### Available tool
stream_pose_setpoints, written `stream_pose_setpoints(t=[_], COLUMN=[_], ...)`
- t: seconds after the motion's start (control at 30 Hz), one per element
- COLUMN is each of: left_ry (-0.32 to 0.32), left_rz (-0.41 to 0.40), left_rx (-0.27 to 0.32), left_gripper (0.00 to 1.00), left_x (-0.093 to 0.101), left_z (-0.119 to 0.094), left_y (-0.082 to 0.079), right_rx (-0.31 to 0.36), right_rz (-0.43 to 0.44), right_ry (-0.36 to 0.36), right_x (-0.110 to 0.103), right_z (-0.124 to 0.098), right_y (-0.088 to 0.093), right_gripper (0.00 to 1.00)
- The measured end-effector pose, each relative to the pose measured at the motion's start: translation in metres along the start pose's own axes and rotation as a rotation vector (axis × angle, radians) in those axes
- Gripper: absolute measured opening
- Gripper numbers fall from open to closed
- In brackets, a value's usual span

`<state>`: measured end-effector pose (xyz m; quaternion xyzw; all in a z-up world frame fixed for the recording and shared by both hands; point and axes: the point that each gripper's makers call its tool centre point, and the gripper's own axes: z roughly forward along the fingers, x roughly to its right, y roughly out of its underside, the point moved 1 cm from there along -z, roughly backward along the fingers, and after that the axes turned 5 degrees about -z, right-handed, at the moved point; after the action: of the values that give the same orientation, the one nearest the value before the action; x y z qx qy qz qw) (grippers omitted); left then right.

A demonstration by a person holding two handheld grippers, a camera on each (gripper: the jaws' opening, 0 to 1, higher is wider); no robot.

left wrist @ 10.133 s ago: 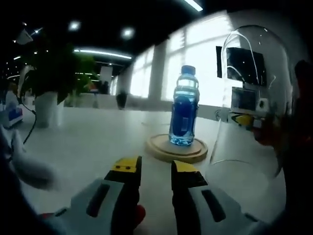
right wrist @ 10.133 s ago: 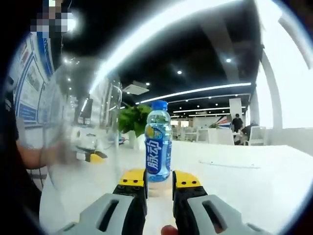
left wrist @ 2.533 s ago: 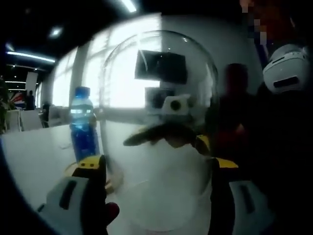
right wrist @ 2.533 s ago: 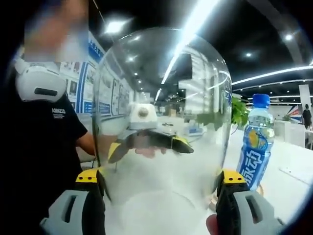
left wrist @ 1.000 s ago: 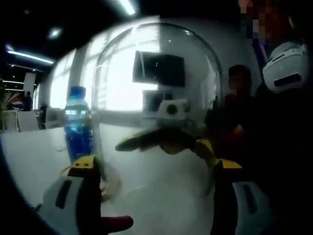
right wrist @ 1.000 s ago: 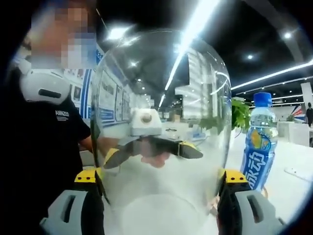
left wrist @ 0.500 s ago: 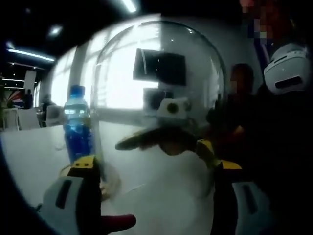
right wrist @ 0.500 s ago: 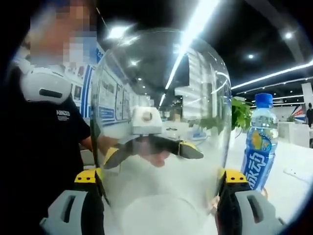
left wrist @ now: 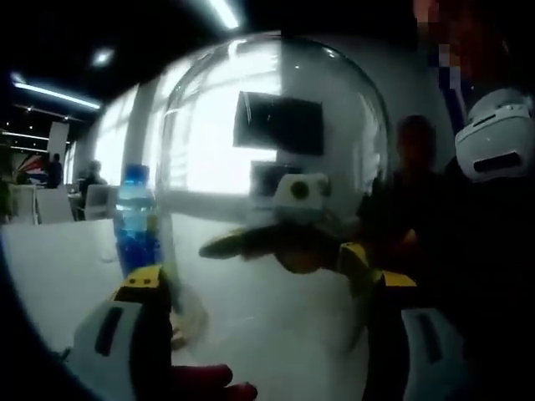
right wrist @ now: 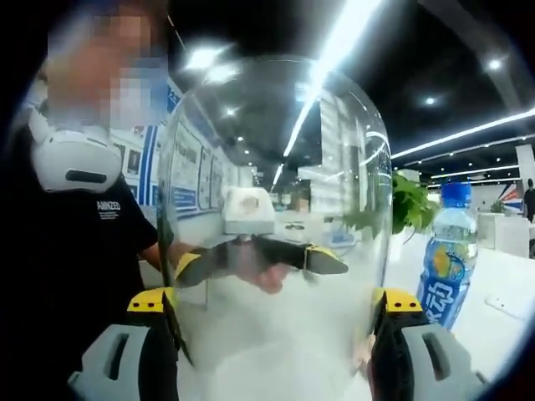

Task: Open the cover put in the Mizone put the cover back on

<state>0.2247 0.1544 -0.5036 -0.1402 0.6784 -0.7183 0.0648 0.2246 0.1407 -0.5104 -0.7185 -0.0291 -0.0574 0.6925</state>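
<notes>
In the left gripper view, the left gripper [left wrist: 263, 288] stands spread wide, its 2 yellow-tipped jaws pressed against opposite sides of the clear glass cover [left wrist: 276, 167], a tall dome held upright between them. Through the glass the right gripper [left wrist: 288, 242] shows from the far side, its yellow tips also against the dome. The Mizone bottle [left wrist: 138, 230], blue with a blue cap, stands upright on a round wooden base [left wrist: 188, 317] on the white table [left wrist: 58, 267], just beside the cover's left edge and partly seen through it. A person in a dark shirt [left wrist: 468, 276] stands to the right, with a white headset [left wrist: 493, 146] at the neck.

In the right gripper view, the right gripper [right wrist: 276, 322] is likewise opened wide with both jaws touching the cover [right wrist: 276, 209] on either side. The left gripper [right wrist: 251, 255] appears through the glass, gripping from the opposite side. The Mizone bottle [right wrist: 449, 267] stands upright on the table [right wrist: 501, 292] to the right of the dome, near it but apart. A green plant [right wrist: 410, 205] sits behind, between cover and bottle. The person [right wrist: 84, 251] stands at the left.
</notes>
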Motion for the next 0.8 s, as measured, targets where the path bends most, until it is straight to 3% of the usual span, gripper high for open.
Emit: stream_pose_setpoints(t=[0.47,0.8], left_ry=[-0.01,-0.018], left_rz=[0.005,0.031], left_rx=[-0.004,-0.003], left_gripper=[0.84,0.84], left_x=[0.003,0.013], left_z=[0.005,0.011], left_y=[-0.029,-0.072], right_rx=[0.019,0.054], right_rz=[-0.002,-0.02], right_ry=[0.009,0.002], right_x=[-0.002,0.001], right_z=[-0.002,-0.014], right_y=[-0.028,-0.071], right_gripper=[0.9,0.9])
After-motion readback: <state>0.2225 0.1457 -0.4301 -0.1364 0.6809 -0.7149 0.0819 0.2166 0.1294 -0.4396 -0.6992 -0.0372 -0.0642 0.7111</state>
